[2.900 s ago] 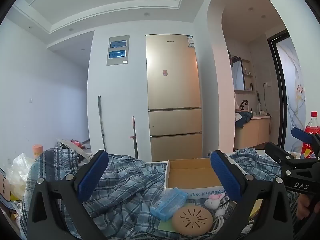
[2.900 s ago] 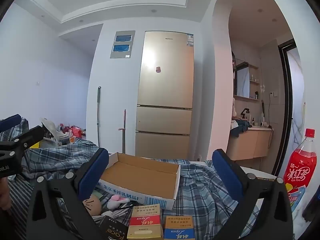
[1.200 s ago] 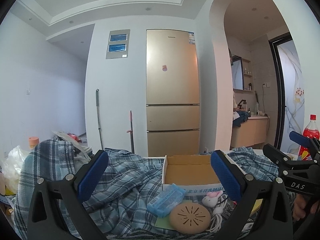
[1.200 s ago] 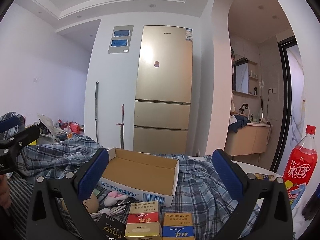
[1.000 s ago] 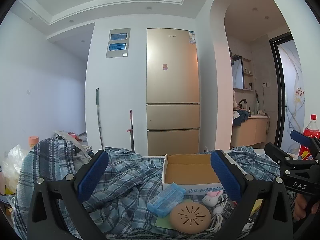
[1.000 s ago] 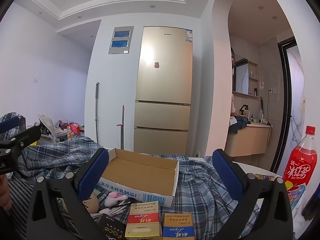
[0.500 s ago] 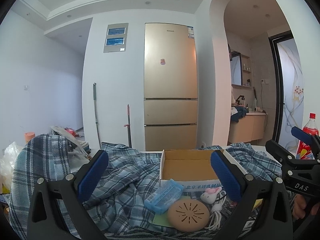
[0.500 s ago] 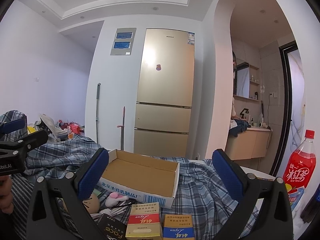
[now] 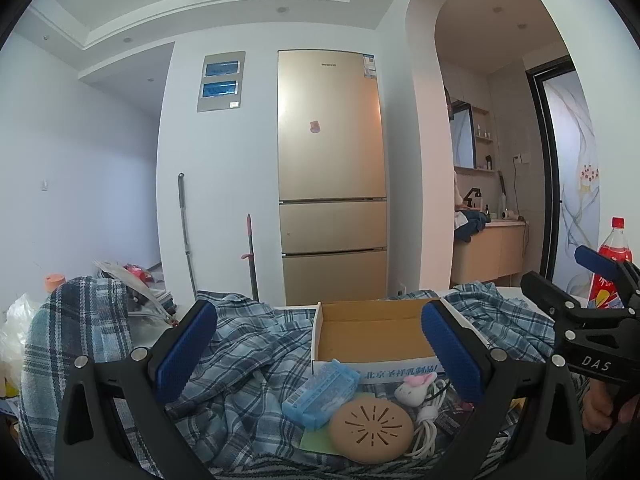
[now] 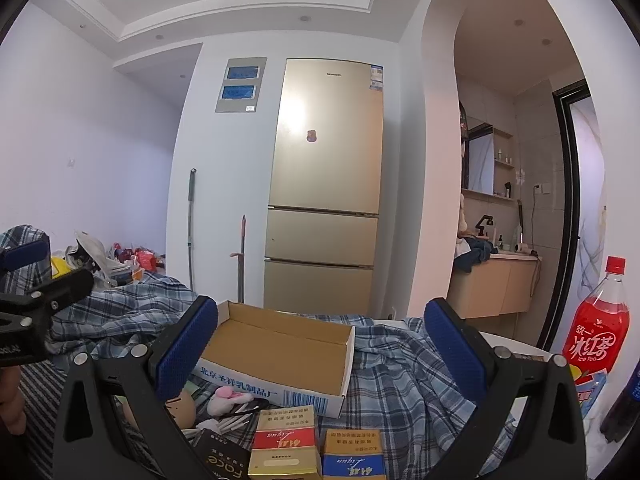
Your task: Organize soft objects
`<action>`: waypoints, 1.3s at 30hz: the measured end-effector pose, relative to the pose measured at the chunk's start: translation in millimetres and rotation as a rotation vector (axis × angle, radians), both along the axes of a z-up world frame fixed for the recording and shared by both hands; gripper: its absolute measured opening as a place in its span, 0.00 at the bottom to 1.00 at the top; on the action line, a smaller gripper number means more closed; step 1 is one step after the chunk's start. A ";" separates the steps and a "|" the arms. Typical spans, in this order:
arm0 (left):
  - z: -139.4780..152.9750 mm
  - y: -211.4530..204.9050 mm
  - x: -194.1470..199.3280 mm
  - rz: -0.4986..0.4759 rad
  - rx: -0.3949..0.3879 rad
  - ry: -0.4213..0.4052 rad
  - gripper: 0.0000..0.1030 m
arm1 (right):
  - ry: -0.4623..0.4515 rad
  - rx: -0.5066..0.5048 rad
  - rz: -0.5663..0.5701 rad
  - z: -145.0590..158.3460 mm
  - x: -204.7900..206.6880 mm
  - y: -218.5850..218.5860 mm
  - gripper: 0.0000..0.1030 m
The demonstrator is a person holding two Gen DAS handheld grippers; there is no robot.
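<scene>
- Gaping wide, the left gripper (image 9: 318, 354) hangs released low in its frame, gripping nothing.
- The right gripper (image 10: 320, 354) is likewise spread, holding nothing.
- A rumpled plaid cloth (image 9: 244, 364) fills the lower left, spreading beneath the cardboard box (image 9: 370, 330) at lower centre.
- A red bottle (image 10: 596, 328) stands far right.

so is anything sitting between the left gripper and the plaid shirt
Nothing visible does. The left gripper is open, and the plaid shirt lies directly ahead between its fingers. The blue plastic case and round tan disc sit off to the right.
</scene>
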State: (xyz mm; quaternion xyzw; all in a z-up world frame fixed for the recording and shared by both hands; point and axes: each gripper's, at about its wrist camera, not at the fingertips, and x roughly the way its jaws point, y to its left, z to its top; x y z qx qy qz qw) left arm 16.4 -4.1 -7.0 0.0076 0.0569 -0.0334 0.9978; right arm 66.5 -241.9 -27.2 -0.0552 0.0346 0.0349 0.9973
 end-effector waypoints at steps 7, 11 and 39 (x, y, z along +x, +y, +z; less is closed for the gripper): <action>-1.1 3.5 1.6 0.027 -0.009 0.005 1.00 | 0.003 0.013 -0.023 -0.2 -0.8 -2.4 1.00; 6.4 11.5 7.5 0.000 -0.056 0.087 1.00 | 0.015 0.023 -0.025 5.8 -1.9 -2.6 1.00; -25.6 -2.0 48.8 -0.037 0.028 0.420 0.92 | 0.430 0.053 0.016 -14.5 50.5 -19.5 1.00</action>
